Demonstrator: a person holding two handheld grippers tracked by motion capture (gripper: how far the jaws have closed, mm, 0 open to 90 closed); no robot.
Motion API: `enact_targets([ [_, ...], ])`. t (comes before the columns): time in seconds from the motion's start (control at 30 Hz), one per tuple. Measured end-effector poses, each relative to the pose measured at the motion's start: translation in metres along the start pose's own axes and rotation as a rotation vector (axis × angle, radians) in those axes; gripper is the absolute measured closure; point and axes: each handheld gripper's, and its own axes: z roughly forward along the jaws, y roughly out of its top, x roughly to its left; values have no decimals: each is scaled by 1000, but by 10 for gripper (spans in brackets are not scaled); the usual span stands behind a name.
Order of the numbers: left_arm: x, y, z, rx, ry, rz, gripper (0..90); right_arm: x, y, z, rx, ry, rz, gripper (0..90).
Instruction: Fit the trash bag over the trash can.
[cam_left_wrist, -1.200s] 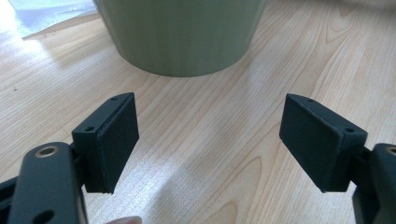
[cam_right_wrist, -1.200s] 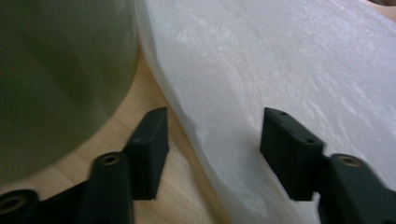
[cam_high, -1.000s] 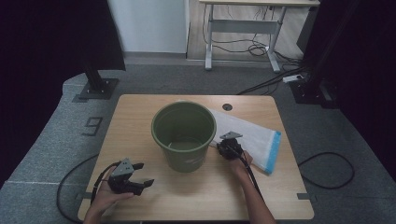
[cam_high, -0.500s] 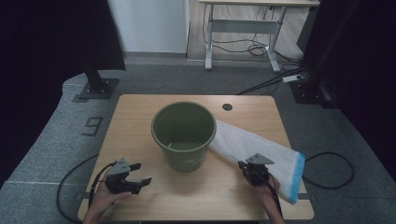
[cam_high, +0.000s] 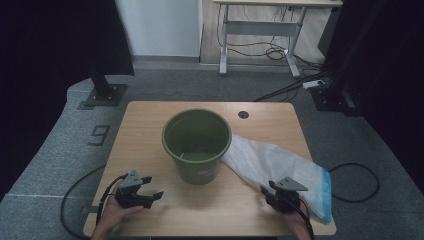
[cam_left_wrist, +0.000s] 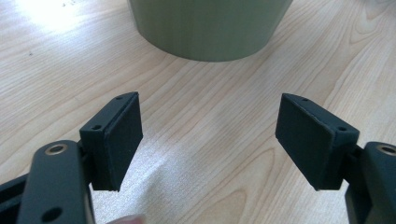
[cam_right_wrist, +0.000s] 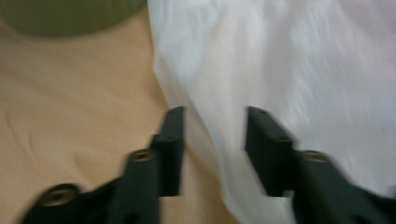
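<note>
the right gripper (cam_high: 272, 192) sits at the near right of the table (cam_high: 145, 130), and its jaws have just been opening: they stand apart with a fold of the white plastic bag (cam_high: 272, 160) lying loose between them, the pads not pressing on it. from the right gripper view the bag (cam_right_wrist: 299, 70) spreads ahead of and to the right of the fingers (cam_right_wrist: 173, 140), while bare wood lies to their left. my reading is that the bag has been let go here, stretched flat so that its length runs away from the green bucket (cam_high: 196, 145); one end of the bag lies against the bucket's side, the other, blue-edged end hangs at the table's right edge, just beyond the fingers

the left gripper (cam_high: 150, 190) rests near the front left, its fingers (cam_left_wrist: 116, 140) wide apart with nothing between them but wood. the bucket (cam_left_wrist: 210, 28) stands straight ahead of them, near but not touched; this hand looks parked, perhaps ready to steady the bucket

count: one bucket, upright and seemingly empty; one bag; two grippers; one table
</note>
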Motion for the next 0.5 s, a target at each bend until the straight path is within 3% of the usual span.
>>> enact_targets([
  [0.13, 0, -1, -2, -3, 3, 2, 229, 13, 32, 23, -12, -6, -2, 368],
  [0.3, 1, -1, -6, -17, 2, -4, 229, 27, 58, 55, 22, 28, -17, 336],
  [0.4, 1, -2, -6, -15, 3, -1, 229, 20, 60, 75, 58, 18, 13, 322],
  [0.5, 2, -2, -6, -19, 0, 0, 229, 8, 56, 88, 80, 51, 104, 291],
])
